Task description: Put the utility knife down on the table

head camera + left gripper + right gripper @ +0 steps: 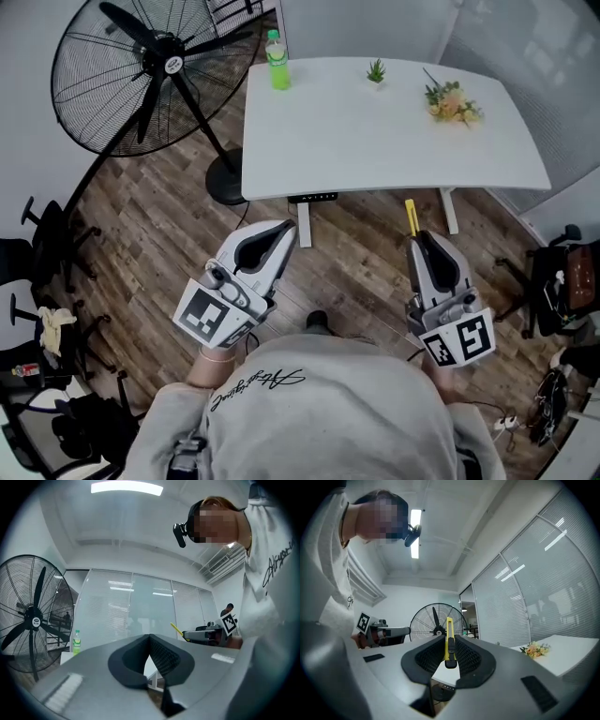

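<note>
A yellow utility knife (449,641) with a black slider stands clamped between the black pads of my right gripper (449,656), its tip sticking out past the jaws. From the head view the knife (411,217) pokes forward from the right gripper (419,240), over the wooden floor just short of the white table (309,141). My left gripper (283,230) is held level beside it, also short of the table's near edge. Its pads (161,656) meet at the tips with nothing between them.
On the table stand a green bottle (277,62) at the far left, a small potted plant (376,71) and a bunch of flowers (451,102). A large black floor fan (150,70) stands left of the table. Office chairs (37,244) and clutter line both sides.
</note>
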The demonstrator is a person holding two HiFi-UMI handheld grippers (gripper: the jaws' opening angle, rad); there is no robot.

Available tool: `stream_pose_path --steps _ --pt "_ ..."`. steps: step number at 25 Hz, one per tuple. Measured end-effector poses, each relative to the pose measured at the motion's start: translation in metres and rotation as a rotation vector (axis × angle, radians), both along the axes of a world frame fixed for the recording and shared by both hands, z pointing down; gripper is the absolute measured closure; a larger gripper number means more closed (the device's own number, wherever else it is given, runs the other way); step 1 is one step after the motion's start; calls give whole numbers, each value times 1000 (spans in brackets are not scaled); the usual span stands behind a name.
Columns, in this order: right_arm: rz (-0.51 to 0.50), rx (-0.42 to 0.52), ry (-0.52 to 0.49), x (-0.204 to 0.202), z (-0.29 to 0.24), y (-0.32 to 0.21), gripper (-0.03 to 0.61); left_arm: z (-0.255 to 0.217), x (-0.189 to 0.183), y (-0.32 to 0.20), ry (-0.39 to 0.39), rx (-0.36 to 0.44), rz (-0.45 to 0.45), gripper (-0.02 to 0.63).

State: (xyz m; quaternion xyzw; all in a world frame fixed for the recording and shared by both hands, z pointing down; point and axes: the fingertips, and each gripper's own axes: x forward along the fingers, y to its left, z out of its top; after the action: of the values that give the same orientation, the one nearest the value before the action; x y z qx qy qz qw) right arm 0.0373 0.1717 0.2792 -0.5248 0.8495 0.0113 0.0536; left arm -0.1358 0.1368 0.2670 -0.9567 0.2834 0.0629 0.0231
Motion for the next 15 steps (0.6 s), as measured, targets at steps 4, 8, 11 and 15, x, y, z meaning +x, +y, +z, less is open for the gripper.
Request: stream_pose_path --steps 4,8,11,15 --pt "-3 -25 7 8 5 -8 511 -1 15 -8 7 0 16 614" --pt "-14 -14 19 17 -2 -8 511 -6 23 -6 19 13 2 614" --pt "-28 -8 29 20 -7 -10 511 -6 21 -8 39 2 -23 614" --pt "-36 -6 28 21 -7 -11 511 -2 20 -7 35 -10 -36 614"
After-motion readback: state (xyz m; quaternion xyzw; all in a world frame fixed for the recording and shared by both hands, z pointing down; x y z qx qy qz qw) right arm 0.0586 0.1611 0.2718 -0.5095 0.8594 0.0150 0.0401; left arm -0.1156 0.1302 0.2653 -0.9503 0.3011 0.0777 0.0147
